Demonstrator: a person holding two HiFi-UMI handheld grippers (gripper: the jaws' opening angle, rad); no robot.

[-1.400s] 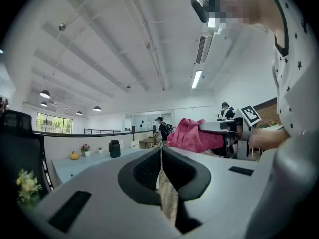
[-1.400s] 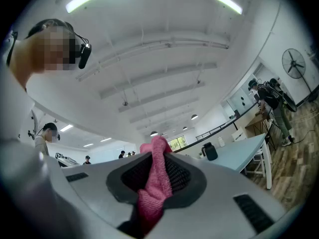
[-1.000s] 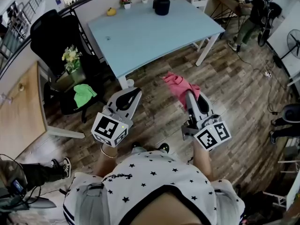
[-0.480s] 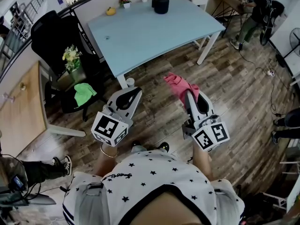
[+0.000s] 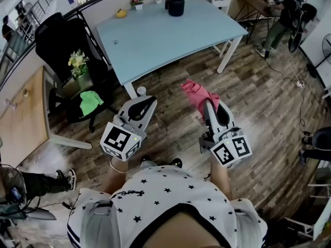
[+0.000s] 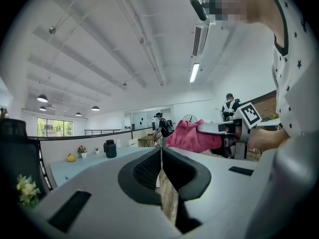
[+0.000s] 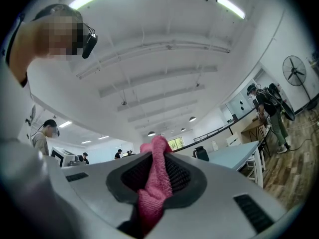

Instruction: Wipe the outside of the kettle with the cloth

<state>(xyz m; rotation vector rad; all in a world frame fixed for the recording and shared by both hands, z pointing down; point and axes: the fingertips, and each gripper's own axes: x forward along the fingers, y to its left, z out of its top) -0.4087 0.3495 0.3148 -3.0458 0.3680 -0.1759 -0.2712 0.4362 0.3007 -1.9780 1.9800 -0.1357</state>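
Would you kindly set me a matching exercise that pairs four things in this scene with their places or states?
Things:
1. kettle
2. pink cloth
3. green cloth
4. left tongs

Places or states:
A. on the black chair
B. shut, holding nothing
C. at the far edge of the blue table
D. clamped in the right tongs

Pairs: 1-C, 2-D, 3-A, 4-B
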